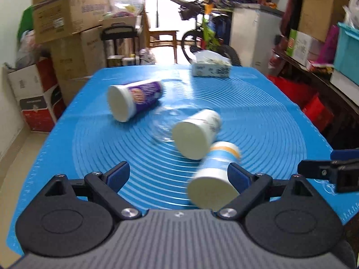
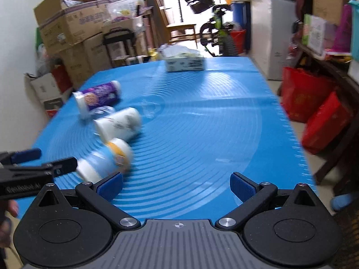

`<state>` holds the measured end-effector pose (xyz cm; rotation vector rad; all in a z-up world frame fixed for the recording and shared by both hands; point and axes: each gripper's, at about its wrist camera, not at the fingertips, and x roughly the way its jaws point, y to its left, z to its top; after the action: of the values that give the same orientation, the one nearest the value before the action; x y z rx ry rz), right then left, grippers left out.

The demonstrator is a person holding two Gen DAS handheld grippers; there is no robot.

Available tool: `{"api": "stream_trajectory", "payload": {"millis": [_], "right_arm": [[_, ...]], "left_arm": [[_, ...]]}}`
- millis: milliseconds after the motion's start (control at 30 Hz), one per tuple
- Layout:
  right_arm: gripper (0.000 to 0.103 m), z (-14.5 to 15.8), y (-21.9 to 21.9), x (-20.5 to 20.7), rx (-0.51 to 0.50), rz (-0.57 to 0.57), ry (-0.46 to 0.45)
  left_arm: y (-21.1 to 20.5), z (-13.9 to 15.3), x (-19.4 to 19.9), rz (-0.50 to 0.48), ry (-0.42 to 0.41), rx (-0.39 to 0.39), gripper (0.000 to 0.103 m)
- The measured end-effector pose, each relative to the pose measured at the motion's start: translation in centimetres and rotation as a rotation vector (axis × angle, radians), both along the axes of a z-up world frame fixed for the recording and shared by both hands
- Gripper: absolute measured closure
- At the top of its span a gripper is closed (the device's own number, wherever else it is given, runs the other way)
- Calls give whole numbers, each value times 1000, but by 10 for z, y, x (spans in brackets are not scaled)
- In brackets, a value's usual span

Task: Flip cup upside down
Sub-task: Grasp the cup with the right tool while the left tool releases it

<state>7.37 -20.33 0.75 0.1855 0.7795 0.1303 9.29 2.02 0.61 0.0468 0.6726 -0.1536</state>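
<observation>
**Blue-banded cup down on its side, left tongs closing in**

Blue-and-white paper cup (image 1: pixel 215 174) with an orange band lies on its side on the blue mat (image 1: pixel 269 121) covering the counter, mouth toward the left wrist camera. It sits nearest of three toppled cups; the white cup (image 1: pixel 196 132) is just beyond it, apparently touching, and the purple cup (image 1: pixel 136 99) lies farther off to the left. A tissue box (image 1: pixel 211 68) stands at the far edge.

Left tongs (image 1: pixel 179 174): spread wide, holding nothing. The cup lies off-centre, close against the right-hand finger; contact unclear through blur.

Right tongs (image 2: pixel 176 186): also spread wide and empty, over bare mat just right of the cup (image 2: pixel 105 159).

Judgement: the reach is under way. Best to shift left tongs rightward so the cup body centres between the pads, grip mid-wall lightly since paper will crush, then lift clear of the white cup before rotating mouth-down.
</observation>
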Motion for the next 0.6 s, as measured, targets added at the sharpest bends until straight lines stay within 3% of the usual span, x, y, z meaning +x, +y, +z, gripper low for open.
{"api": "stream_trajectory", "payload": {"millis": [300, 433, 600], "right_arm": [[1, 0, 47, 54, 91, 27, 111], [6, -13, 58, 74, 140, 14, 180], [13, -29, 66, 92, 164, -5, 255]], "left_arm": [[62, -15, 11, 140, 26, -2, 10], [83, -29, 14, 206, 47, -6, 10], [95, -35, 15, 220, 59, -14, 10]]}}
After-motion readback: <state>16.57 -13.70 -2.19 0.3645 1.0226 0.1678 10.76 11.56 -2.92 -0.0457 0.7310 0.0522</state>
